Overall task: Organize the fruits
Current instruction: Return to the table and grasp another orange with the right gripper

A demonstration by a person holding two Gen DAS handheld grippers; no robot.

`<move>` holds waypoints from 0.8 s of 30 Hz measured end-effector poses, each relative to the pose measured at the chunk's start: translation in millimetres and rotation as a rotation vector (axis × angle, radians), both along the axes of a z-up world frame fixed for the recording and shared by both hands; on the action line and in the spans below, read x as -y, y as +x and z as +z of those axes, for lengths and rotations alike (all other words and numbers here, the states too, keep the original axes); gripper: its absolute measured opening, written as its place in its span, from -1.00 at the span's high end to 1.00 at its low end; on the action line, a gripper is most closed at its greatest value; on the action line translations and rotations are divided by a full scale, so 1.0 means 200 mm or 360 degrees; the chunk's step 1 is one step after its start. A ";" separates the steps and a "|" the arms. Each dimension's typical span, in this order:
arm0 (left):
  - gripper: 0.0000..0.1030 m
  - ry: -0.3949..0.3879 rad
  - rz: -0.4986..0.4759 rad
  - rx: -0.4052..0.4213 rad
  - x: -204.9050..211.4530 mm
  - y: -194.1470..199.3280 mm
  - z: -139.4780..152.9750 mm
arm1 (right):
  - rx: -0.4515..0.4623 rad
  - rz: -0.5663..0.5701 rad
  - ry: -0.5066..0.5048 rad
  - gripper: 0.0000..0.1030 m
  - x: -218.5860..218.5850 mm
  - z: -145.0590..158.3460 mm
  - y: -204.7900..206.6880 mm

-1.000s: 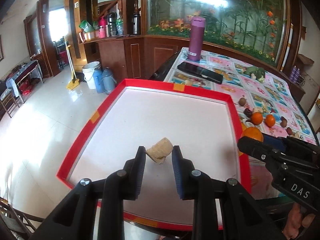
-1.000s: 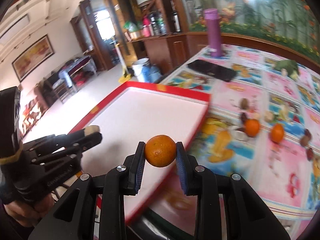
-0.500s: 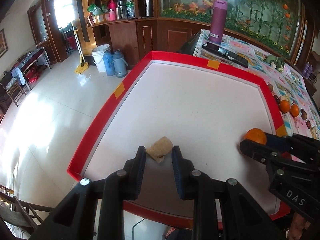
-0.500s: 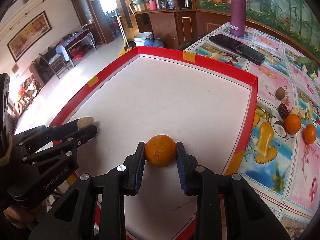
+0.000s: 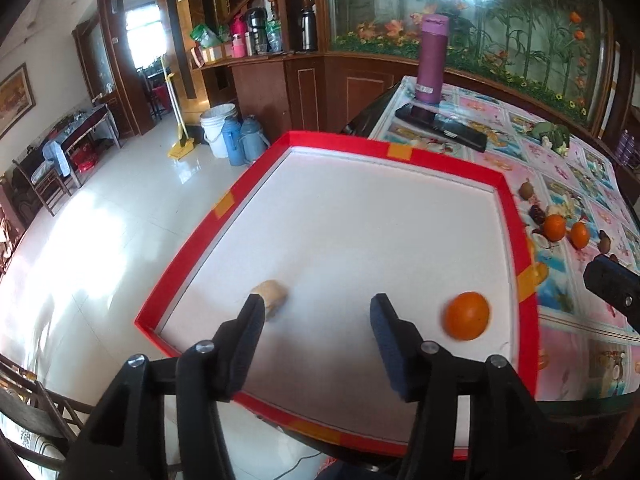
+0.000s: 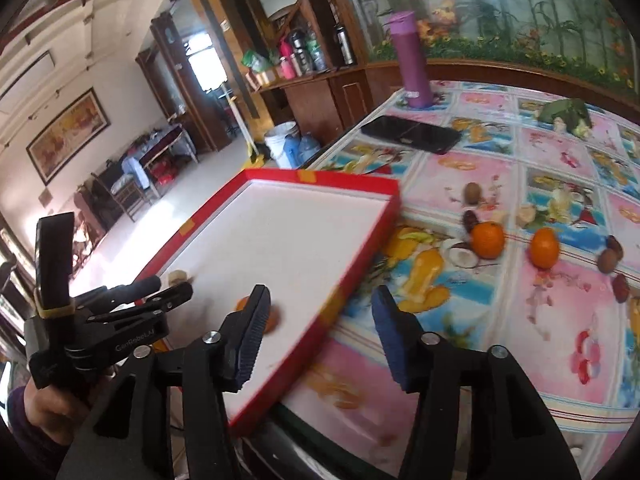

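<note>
A red-rimmed white tray (image 5: 516, 216) lies at the table's near left corner. A tan piece of fruit (image 5: 272, 294) rests in it by the left finger of my left gripper (image 5: 316, 312), which is open and empty. An orange (image 5: 467, 315) lies in the tray to the right. My right gripper (image 6: 320, 308) is open and empty above the tray's (image 6: 352, 280) right rim; the orange (image 6: 272, 320) shows partly behind its left finger. Two oranges (image 6: 487, 239) (image 6: 544, 247) and small brown fruits (image 6: 473, 193) lie on the patterned tablecloth.
A purple bottle (image 5: 430, 65) and a black phone (image 5: 440, 126) sit at the table's far side, with a green vegetable (image 6: 568, 114) to the right. The left gripper (image 6: 160, 290) shows at the left of the right wrist view. The floor drops off left of the tray.
Both grippers have opened. The tan piece and the orange have been let go and now lie in the tray. The right gripper has pulled back to the right.
</note>
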State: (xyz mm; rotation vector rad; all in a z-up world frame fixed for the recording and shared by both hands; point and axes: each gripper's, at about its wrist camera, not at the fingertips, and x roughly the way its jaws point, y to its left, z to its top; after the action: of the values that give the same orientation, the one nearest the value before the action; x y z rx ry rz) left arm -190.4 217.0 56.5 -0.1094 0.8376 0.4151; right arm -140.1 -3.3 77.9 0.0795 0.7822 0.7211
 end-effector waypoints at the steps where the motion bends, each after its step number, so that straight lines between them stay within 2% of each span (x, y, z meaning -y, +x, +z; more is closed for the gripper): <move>1: -0.20 0.0019 -0.0030 0.0026 0.06 0.01 0.03 | 0.0014 -0.0037 -0.0005 -0.18 0.08 0.00 0.02; 4: -0.33 0.0049 -0.0157 0.0077 0.23 0.06 0.09 | 0.0001 -0.0136 -0.0078 -0.18 0.26 -0.03 0.11; 8: -0.33 0.0004 -0.0312 0.0058 0.44 0.17 0.10 | -0.0036 -0.0220 -0.0152 -0.19 0.46 -0.10 0.30; 11: -0.33 -0.0030 -0.0382 0.0048 0.56 0.26 0.08 | -0.0085 -0.0242 -0.0144 -0.19 0.55 -0.14 0.42; 17: -0.33 -0.0109 -0.0416 -0.0031 0.66 0.44 0.01 | -0.0151 -0.0205 -0.0097 -0.16 0.52 -0.19 0.58; 22: -0.29 -0.0089 -0.0379 -0.0077 0.67 0.49 -0.03 | -0.0220 -0.0153 -0.0140 0.10 0.44 -0.26 0.67; 24: -0.24 -0.0068 -0.0390 -0.0081 0.69 0.51 -0.03 | -0.0237 -0.0118 -0.0179 0.26 0.41 -0.30 0.68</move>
State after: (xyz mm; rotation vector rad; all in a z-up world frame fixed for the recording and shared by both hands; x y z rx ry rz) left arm -88.9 78.9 50.2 -0.0350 0.8980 0.1702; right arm -3.6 -85.0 17.3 0.0607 0.9561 0.6044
